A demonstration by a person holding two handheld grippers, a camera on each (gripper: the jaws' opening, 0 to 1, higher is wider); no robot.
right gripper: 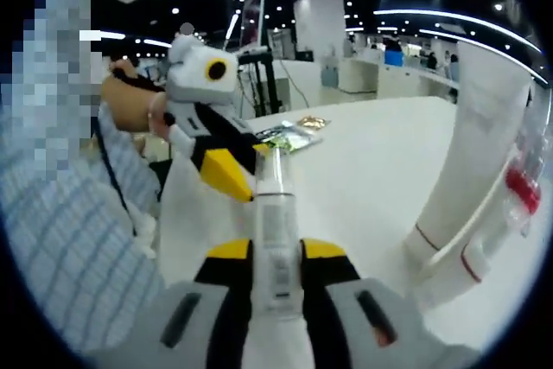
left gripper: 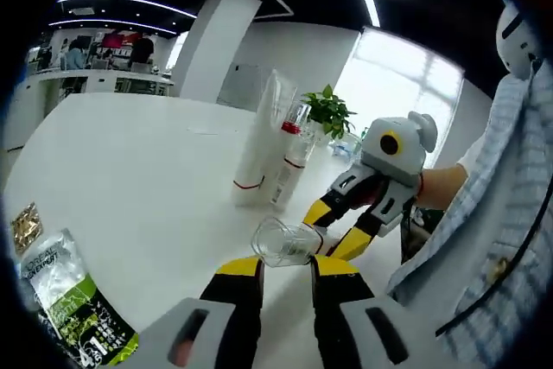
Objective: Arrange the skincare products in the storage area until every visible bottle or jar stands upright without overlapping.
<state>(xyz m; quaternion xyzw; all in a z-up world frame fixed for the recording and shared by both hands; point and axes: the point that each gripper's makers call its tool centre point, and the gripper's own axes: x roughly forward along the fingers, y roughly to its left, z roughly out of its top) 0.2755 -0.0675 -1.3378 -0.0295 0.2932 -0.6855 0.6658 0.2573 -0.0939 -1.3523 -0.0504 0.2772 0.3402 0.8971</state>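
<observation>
Bottle: we are holding a small clear plastic bottle with a white label [right gripper: 275, 239] lengthwise between the right gripper [right gripper: 276, 252] jaws, which are clamped on its body; in the left gripper view the same bottle [left gripper: 285, 244] is lying on its side just above the white tabletop [left gripper: 138, 179].
Left gripper: its jaws [left gripper: 285, 274] are standing apart, hovering near the bottle's end without touching it, as far as we can tell.
Upright group: two tall white squeeze tubes with red bands and a slim clear bottle with a red collar [left gripper: 294, 140] are standing close together, near the held bottle.
Tubes: the nearer white tube [left gripper: 257, 140] is leaning slightly against its neighbours.
Handling: we are judging the clear bottle light, stiff and slippery, likely to roll; gripping it mid-body across the label looks safest.
Elsewhere: a green-and-white sachet [left gripper: 73, 300] is lying flat, well apart.
</observation>
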